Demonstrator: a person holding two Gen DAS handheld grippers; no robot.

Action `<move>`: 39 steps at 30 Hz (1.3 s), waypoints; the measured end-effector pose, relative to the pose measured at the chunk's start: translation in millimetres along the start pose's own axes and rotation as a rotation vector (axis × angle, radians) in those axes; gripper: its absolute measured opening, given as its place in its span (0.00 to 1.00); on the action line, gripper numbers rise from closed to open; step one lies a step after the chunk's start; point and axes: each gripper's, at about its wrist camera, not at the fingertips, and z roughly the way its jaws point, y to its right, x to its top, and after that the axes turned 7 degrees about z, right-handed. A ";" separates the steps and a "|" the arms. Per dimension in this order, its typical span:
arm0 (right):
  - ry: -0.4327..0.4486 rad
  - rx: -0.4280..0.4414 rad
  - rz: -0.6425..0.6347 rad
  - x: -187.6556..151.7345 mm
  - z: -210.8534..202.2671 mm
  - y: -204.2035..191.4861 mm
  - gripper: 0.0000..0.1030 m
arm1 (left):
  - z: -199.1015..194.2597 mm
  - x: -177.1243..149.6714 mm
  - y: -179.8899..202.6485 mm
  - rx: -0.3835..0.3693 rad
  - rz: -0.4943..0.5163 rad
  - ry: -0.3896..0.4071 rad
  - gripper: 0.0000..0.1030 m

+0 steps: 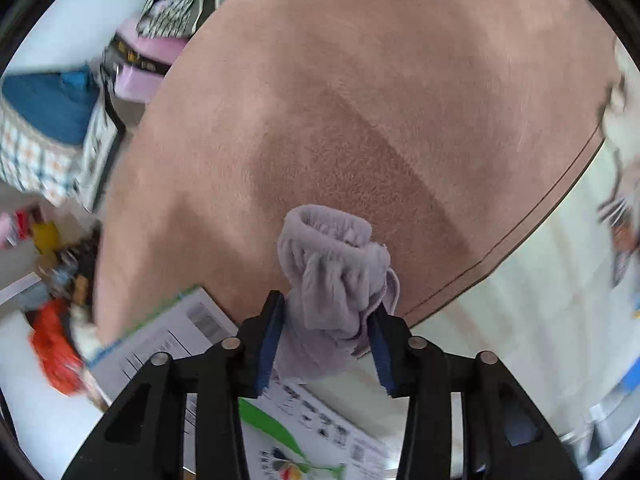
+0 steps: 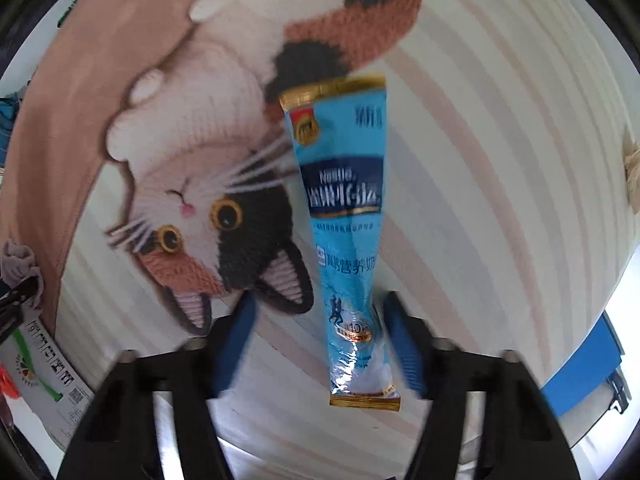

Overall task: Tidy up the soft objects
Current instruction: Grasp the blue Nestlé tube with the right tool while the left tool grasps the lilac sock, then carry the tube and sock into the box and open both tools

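Note:
My left gripper (image 1: 326,320) is shut on a rolled lavender sock (image 1: 334,276) and holds it above a brown-pink blanket (image 1: 360,100). The sock also shows at the left edge of the right wrist view (image 2: 18,266). My right gripper (image 2: 320,328) is open. A blue Nestle powder sachet (image 2: 346,220) hangs between its blue pads (image 2: 404,344), against the right pad and apart from the left one. I cannot tell whether anything holds it. Below lies a striped cloth (image 2: 500,160) with a knitted calico cat picture (image 2: 216,184).
A white cardboard box with green print (image 1: 304,412) sits under the left gripper, and also shows in the right wrist view (image 2: 48,372). Folded clothes (image 1: 44,120), a pink box (image 1: 144,60) and mixed clutter (image 1: 52,336) lie at the left. A blue object (image 2: 580,372) lies at right.

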 end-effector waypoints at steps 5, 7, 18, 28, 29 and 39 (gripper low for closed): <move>0.041 0.004 -0.029 -11.0 -9.6 -13.1 0.16 | -14.7 -13.9 -16.3 -0.144 -0.130 0.050 0.34; 0.059 0.008 -0.054 -19.5 -16.0 -22.0 0.15 | -22.3 -23.6 -18.8 -0.165 -0.163 0.077 0.34; 0.195 0.191 -0.283 -109.3 -117.7 -112.1 0.15 | -111.9 -131.8 -61.3 -0.299 -0.331 0.331 0.32; 0.213 0.288 -0.582 -234.3 -182.4 -231.8 0.15 | -129.8 -280.1 -130.7 -0.374 -0.583 0.454 0.32; 0.206 0.286 -0.606 -244.8 -179.2 -242.6 0.15 | -121.4 -295.8 -146.0 -0.368 -0.614 0.441 0.32; 0.180 0.166 -0.720 -303.0 -127.8 -337.6 0.15 | -17.4 -378.7 -234.8 -0.317 -0.839 0.214 0.32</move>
